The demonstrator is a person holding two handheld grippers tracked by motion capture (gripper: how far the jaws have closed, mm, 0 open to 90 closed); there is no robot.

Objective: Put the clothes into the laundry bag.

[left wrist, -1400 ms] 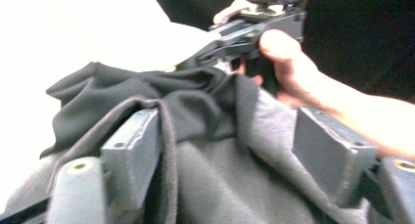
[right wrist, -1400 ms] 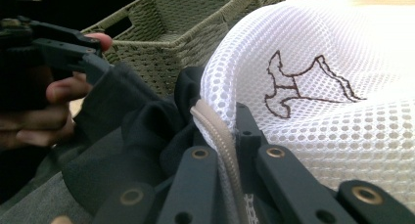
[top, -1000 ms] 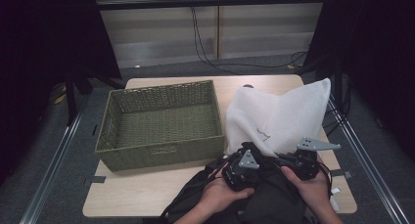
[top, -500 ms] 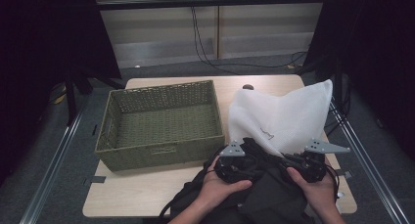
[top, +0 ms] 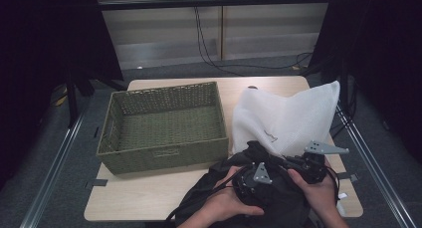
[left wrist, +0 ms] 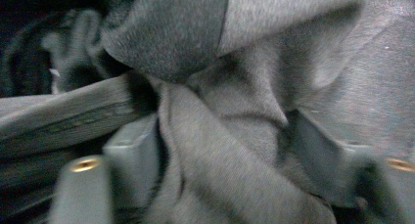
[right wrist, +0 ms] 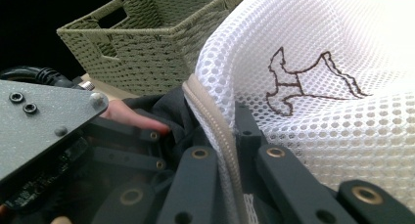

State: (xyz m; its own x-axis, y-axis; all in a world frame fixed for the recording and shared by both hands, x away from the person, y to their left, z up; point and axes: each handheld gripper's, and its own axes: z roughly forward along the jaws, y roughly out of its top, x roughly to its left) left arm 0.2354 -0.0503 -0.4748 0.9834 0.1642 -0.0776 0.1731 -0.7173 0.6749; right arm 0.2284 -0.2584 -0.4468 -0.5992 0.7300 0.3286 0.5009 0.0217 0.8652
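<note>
A white mesh laundry bag (top: 288,118) lies at the table's right, with a dog outline stitched on it (right wrist: 313,79). A dark garment (top: 278,198) is bunched at the front edge, partly under the bag's mouth. My right gripper (top: 284,158) (right wrist: 220,136) is shut on the bag's beige piped rim (right wrist: 208,111). My left gripper (top: 266,164) (left wrist: 225,145) sits just to its left, pushed into the dark cloth. Its jaws have just been opening and stand apart, with folds of the grey-black cloth (left wrist: 230,111) loose between them.
An empty green woven basket (top: 164,158) stands left of the bag, its near wall close to the left hand. The wooden table (top: 134,198) has bare room in front of the basket. Black curtains and cables stand beyond the far edge.
The left gripper swung out to the left, then came back right and lower into the dark garment, and its jaws opened. The right gripper kept its hold on the bag's rim.
</note>
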